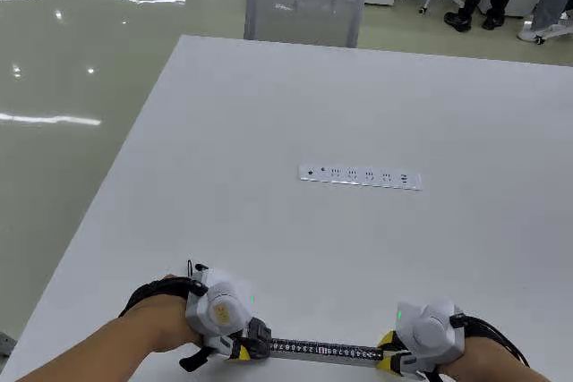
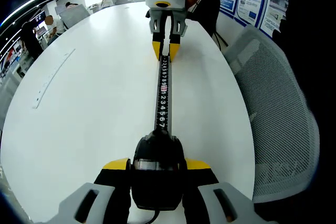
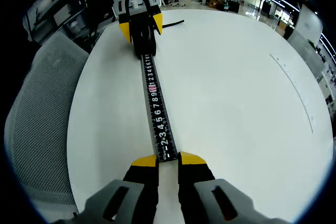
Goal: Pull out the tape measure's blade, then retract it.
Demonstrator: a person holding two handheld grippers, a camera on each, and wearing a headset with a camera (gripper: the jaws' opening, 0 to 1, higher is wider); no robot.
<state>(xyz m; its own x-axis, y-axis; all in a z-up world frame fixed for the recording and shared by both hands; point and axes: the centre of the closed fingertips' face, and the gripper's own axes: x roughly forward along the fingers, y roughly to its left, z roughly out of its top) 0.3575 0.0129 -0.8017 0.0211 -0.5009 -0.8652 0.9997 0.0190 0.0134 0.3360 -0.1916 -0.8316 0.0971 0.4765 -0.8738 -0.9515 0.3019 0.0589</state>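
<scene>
A: What is hidden?
B: The hook of the blade (image 3: 155, 108), inside the right tongs (image 3: 168, 159), which pinch its end.
A: And the tape measure case (image 2: 157, 153)?
B: Clamped in the left tongs (image 2: 156, 164); the blade lies drawn out flat along the counter's (image 1: 358, 114) near edge.

Right gripper (image 3: 168, 160) at 6 o'clock: yellow jaw tips pinched on the free end of the blade (image 3: 155, 103). Blade lies flat on the white table (image 3: 226, 77), numbers up, running from 6 toward 11 o'clock. At its far end, the black case (image 3: 143, 43) sits clamped between the yellow tips of the left gripper (image 3: 140, 29). Thin black cord (image 3: 172, 23) just beside the case. Mesh chair (image 3: 42, 124) at 9 o'clock, off the table edge. Socket strip (image 3: 294, 90) at 3 o'clock, well apart from the blade.
</scene>
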